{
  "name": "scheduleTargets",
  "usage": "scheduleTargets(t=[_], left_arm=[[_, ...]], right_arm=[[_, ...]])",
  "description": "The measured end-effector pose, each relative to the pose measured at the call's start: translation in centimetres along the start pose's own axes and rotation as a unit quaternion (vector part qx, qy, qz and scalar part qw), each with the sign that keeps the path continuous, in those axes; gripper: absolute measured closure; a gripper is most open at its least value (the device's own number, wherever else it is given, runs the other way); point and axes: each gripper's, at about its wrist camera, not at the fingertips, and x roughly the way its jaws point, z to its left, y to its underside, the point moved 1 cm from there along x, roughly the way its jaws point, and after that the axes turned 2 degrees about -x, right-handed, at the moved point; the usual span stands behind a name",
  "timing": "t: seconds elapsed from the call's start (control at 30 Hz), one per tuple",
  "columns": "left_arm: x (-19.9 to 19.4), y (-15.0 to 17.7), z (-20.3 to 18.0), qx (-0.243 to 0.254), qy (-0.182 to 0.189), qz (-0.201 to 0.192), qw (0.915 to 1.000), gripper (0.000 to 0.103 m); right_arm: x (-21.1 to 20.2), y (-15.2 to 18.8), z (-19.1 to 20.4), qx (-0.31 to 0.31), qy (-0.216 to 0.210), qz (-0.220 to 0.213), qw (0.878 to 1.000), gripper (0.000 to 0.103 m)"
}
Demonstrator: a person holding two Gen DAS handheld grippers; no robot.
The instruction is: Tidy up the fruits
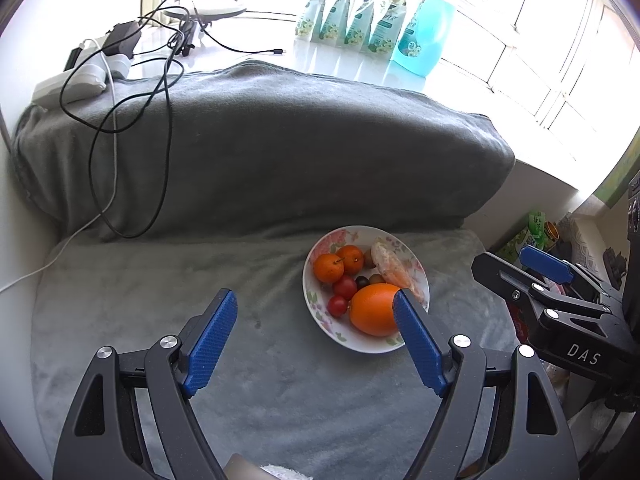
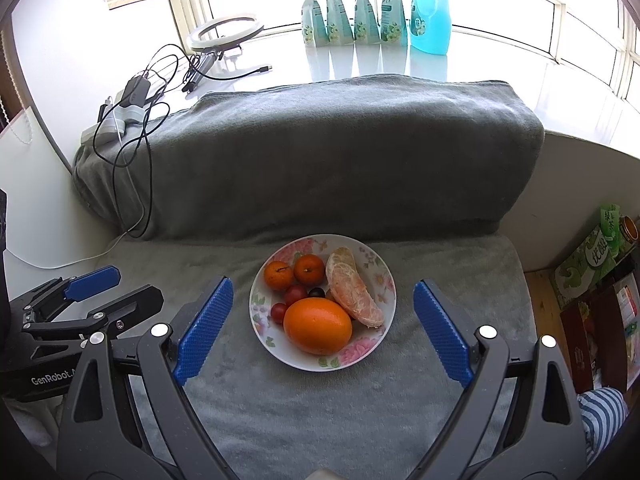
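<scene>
A flowered plate point(image 2: 380, 276) sits on a grey blanket point(image 2: 280, 400), and all the fruit lies on it. Nearest the camera is 1 large orange point(image 2: 318, 325). Behind it, at the far left of the plate, 2 small tangerines point(image 2: 294, 271) touch each other. Along the right side lies a peeled citrus piece point(image 2: 352, 287), pale and long. Between these sit 2 red cherry tomatoes point(image 2: 287, 302) and a dark one point(image 2: 317, 292), packed close together.

The right hand-held gripper point(image 2: 322, 332) is open wide, its blue pads on either side of the plate and gripping nothing. The left hand-held gripper point(image 1: 316, 332) is also open and empty; in the left wrist view its right pad point(image 1: 420, 344) overlaps the large orange and part of the plate rim point(image 1: 316, 316), though whether it touches them cannot be told.

Behind the plate rises a blanket-covered cushion point(image 2: 320, 152) with black and white cables point(image 2: 132, 152) draped over its left end. On the windowsill point(image 2: 360, 64) behind stand 4 refill pouches point(image 2: 352, 16), a blue bottle point(image 2: 430, 8) and a ring light point(image 2: 226, 32). Green boxes point(image 2: 592, 256) crowd the right side.
</scene>
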Motion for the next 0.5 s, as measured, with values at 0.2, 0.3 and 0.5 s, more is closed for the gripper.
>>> scheduleTargets(t=[0.2, 0.3, 0.5], left_arm=[[-0.36, 0.19, -0.13, 0.001, -0.002, -0.003, 1.0, 0.023], [-0.48, 0.25, -0.21, 0.002, -0.002, -0.004, 1.0, 0.023], [-0.7, 0.37, -0.49, 0.004, -0.001, -0.005, 1.0, 0.023]], right_arm=[[-0.62, 0.44, -0.07, 0.001, 0.001, -0.002, 1.0, 0.009], [-0.68, 0.48, -0.09, 0.001, -0.001, -0.002, 1.0, 0.009], [-1.03, 0.76, -0.17, 0.003, 0.001, -0.003, 1.0, 0.009]])
